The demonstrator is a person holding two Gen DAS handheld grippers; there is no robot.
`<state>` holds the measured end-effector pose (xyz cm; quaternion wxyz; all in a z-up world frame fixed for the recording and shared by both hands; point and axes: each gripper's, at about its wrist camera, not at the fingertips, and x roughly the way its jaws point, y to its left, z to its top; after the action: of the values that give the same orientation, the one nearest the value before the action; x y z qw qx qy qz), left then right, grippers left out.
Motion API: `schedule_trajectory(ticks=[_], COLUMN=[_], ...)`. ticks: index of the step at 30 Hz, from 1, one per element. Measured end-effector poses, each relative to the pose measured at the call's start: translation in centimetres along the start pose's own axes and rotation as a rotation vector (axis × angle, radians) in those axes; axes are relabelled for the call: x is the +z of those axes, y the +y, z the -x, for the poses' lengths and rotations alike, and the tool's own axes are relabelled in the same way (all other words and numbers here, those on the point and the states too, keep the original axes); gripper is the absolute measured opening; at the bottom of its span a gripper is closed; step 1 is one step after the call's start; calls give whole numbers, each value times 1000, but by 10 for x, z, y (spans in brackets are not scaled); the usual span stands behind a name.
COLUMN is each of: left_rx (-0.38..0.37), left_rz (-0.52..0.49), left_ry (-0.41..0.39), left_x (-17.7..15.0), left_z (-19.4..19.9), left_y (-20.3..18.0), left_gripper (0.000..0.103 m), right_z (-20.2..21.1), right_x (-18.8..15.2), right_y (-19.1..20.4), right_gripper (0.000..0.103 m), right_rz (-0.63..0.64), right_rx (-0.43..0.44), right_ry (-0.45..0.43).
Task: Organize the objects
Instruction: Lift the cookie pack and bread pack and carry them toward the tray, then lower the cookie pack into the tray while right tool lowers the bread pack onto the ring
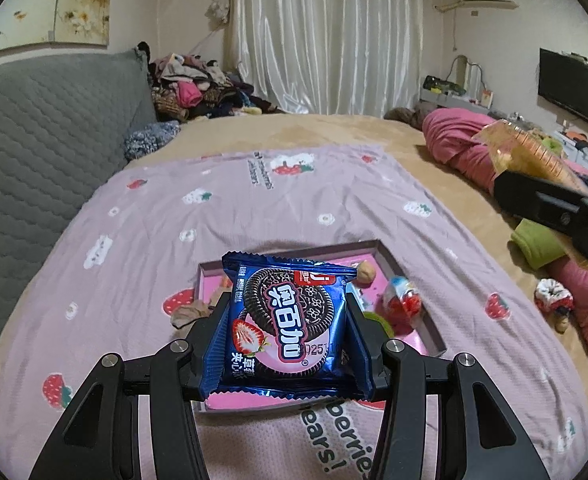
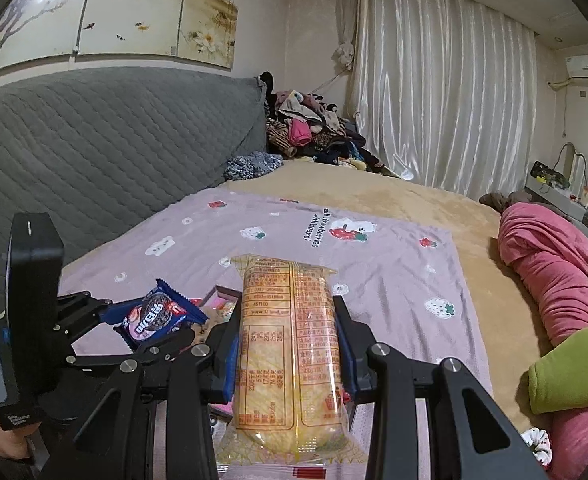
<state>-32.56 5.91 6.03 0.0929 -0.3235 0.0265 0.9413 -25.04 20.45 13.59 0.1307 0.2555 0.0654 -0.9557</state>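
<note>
Above the shallow grey-walled cardboard tray with a pink floor [image 1: 410, 280] on the lilac strawberry-print blanket [image 1: 253, 208], the left gripper [image 1: 287, 320] clamps a blue foil-wrapped cookie pack [image 1: 289, 316] by its side edges, tilted downward over the tray. To its right, the right gripper [image 2: 287, 344] pinches a clear yellow-printed plastic-wrapped cake [image 2: 289, 344] across its middle, also angled down. Both packs look light, crinkly and slippery, their contents crushable, so gentle side pressure seems wise.

Blue Oreo packet [image 1: 289, 320] upright above pink tray [image 1: 410, 280], yellow cake packet [image 2: 289, 344] upright.
</note>
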Motion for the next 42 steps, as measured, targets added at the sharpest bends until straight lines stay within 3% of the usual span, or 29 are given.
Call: schedule_trajectory(ticks=[8,16,26,30,38,40,42], left_rx=[12,-33,-48,-46,-28,-31,-31], left_rz=[-1,-9,-18,-26,-31,-21,-14], left_ry=[31,144,187,202,194,197,193], left_x=[-21,-67,-83,-88,-88,-87,-86], left_z=[-42,-110,-146,-156,-156,-155,-152], left_y=[-1,-11,-11,-11,-10,-7,-5], left_gripper=[53,53,53,53,54,55,64], right_z=[-41,-132,-220,-240,-246,-244,-240], right_x=[-14,-41,-81,-94,-104,-103,-99], right_y=[2,1,-7,-6,-6,-7,-8], right_gripper=[39,39,39,39,39,45,52], right_rz=[8,3,-46,-43,-38,-51,-57], right_rx=[9,33,47,37,26,24,18], right_ry=[50,207,375,423,431,433,424])
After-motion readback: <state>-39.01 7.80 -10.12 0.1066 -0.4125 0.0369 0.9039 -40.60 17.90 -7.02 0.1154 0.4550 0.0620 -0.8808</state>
